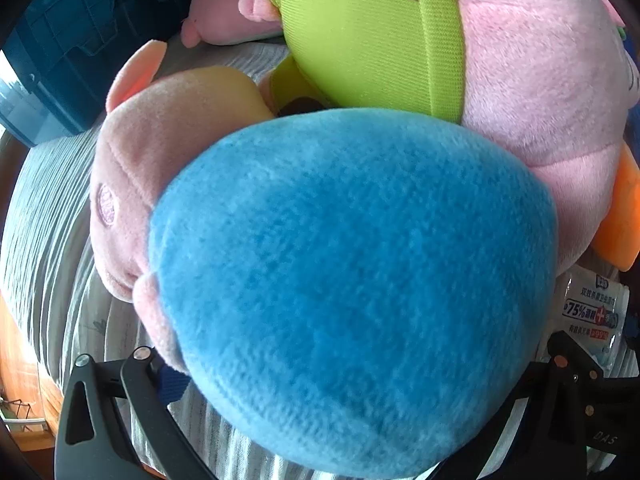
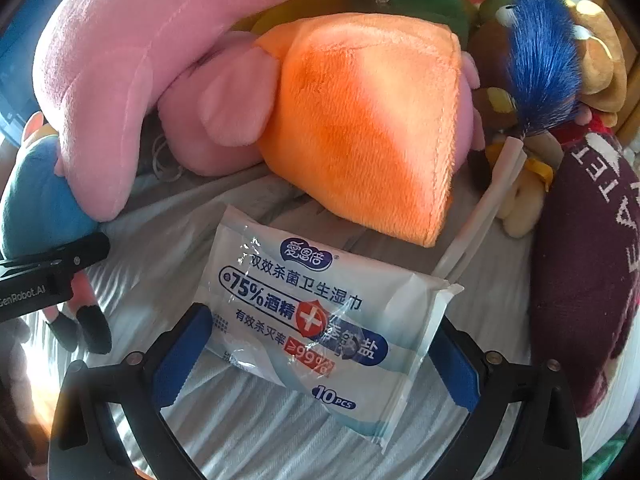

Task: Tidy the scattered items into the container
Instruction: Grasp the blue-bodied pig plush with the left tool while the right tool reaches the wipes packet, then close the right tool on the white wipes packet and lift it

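Observation:
In the left wrist view a pink pig plush in a blue dress (image 1: 352,280) fills the frame, its body between my left gripper's (image 1: 356,364) wide-spread fingers; contact is hidden by the plush. A larger pink plush in a green dress (image 1: 520,64) lies behind it. In the right wrist view a white-and-blue wet wipes pack (image 2: 316,320) lies on the striped grey bedsheet (image 2: 256,432) between the open blue-padded fingers of my right gripper (image 2: 316,364). The dark teal container (image 1: 68,40) stands at the upper left of the left wrist view.
A pig plush in an orange dress (image 2: 360,120), a long pink plush (image 2: 120,64), a brown toy with blue hair (image 2: 536,52), a maroon cushion (image 2: 588,272) and white straws (image 2: 480,216) crowd the bed. The left gripper (image 2: 48,276) shows at the left edge.

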A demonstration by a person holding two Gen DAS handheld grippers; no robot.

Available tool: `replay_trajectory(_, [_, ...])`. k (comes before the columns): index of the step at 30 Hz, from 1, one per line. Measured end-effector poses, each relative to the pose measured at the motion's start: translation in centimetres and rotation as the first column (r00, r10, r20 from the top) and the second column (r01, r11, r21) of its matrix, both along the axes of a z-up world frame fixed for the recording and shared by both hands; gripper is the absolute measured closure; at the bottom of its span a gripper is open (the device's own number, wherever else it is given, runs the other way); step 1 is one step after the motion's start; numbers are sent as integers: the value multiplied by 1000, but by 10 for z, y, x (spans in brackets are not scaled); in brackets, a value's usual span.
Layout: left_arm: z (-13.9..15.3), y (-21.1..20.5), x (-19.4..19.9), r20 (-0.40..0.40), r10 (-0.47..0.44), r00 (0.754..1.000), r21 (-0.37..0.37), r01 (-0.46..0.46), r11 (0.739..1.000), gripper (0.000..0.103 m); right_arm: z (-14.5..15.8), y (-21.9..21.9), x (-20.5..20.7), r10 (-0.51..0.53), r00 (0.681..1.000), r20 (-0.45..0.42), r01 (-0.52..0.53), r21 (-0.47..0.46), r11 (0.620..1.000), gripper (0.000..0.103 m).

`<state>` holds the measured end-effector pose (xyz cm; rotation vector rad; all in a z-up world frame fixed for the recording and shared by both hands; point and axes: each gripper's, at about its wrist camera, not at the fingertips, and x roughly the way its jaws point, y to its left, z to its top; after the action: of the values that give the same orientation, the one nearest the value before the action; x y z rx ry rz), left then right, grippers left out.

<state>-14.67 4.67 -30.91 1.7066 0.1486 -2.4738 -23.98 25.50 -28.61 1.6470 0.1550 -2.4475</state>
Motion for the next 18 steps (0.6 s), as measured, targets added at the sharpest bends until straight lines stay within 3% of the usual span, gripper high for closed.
replay_trajectory(3, [8,4,7,-3,-12,1000,-14,12,1000,22,-1,2,1,-1,1000,1,1,-11,1000,0])
replay_trajectory(4, [11,6,10,-3,-18,1000,-28,18,999,26,1,3,3,-1,1000,-2,1,-18,1000,7])
replay_trajectory(5, [17,7,16,-13,-27,1000,-47,26,999,27,4,3,5,1,1000,-14,-1,-24,1000,23])
replay_trajectory(11, [58,-2,49,-103,-36,994,-111,25,993,30,22,4,19,45,998,-52,-48,-53,997,54])
replay_trajectory(15, [78,-20,68,-147,-13,989,-146,-9,989,30,38,-1,29,108,992,-65,-115,-128,985,60])
replay_trajectory(18, [73,-32,74,-133,15,991,-139,-34,990,30,38,-11,35,164,984,-65,-172,-151,973,60])
